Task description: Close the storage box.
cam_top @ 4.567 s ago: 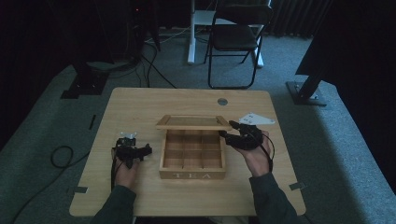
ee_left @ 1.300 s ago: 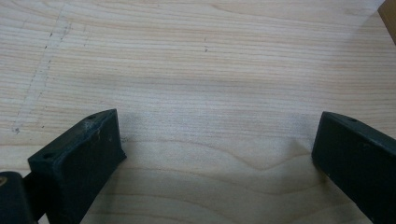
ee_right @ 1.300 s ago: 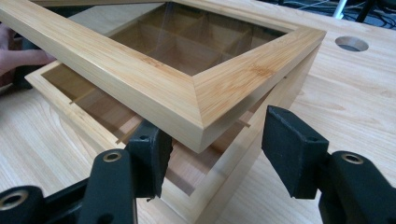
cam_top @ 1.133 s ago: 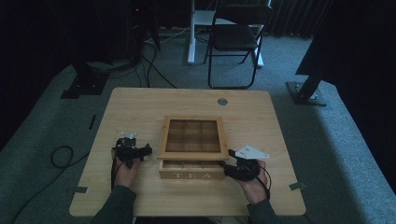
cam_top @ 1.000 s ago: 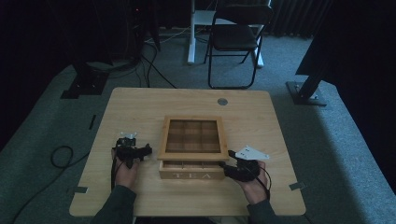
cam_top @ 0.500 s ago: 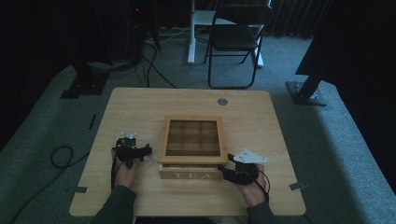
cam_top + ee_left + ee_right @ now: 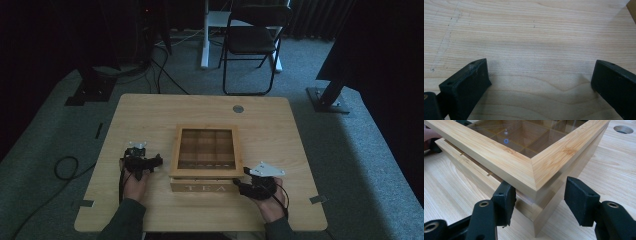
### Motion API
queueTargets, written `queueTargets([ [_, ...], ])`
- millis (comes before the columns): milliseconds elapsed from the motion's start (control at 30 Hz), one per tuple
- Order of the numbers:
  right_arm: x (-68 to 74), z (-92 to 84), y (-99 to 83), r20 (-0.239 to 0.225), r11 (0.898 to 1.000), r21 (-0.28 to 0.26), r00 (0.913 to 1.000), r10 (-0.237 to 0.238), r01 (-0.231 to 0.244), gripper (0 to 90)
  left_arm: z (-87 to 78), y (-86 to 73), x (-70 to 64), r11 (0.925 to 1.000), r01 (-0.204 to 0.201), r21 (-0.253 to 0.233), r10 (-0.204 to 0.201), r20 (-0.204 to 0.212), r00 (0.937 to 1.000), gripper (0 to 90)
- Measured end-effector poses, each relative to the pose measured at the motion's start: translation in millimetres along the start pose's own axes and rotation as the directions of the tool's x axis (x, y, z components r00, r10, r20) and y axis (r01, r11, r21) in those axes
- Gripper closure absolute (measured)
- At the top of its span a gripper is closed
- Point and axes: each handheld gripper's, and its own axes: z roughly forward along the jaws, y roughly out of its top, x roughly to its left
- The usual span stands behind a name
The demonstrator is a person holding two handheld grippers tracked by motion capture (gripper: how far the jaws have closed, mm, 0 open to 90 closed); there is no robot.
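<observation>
A wooden tea box (image 7: 206, 150) with a glass-paned lid stands mid-table, the lid lying down over its compartments. My right gripper (image 7: 240, 186) is at the box's front right corner. In the right gripper view the jaws of that gripper (image 7: 540, 192) straddle the corner of the box (image 7: 544, 160). One jaw sits against the front face just under the lid's rim. The other stands clear of the side, so the gripper is open. My left gripper (image 7: 156, 161) rests on the table left of the box. It is open (image 7: 539, 75) over bare wood with nothing between its jaws.
The wooden table (image 7: 150, 115) has a round cable hole (image 7: 238, 108) behind the box. A folding chair (image 7: 250, 40) and cables on the floor lie beyond the far edge. Bare tabletop lies on both sides of the box.
The lid, earlier raised toward the back, now lies down on the box. My right gripper came from the lid's right side to the front right corner, edging closer lately. The left stayed put.
</observation>
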Motion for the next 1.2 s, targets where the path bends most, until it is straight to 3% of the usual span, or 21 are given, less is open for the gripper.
queueTargets([
  [1200, 0.7, -3.9, -19.5, -0.028, 0.999, 0.045, 0.9996, 0.008, -0.006, 48.1, 0.0, 0.0, 0.0, 1.0000, 0.000, 0.000, 0.000, 0.001, 1.0000, 1.7],
])
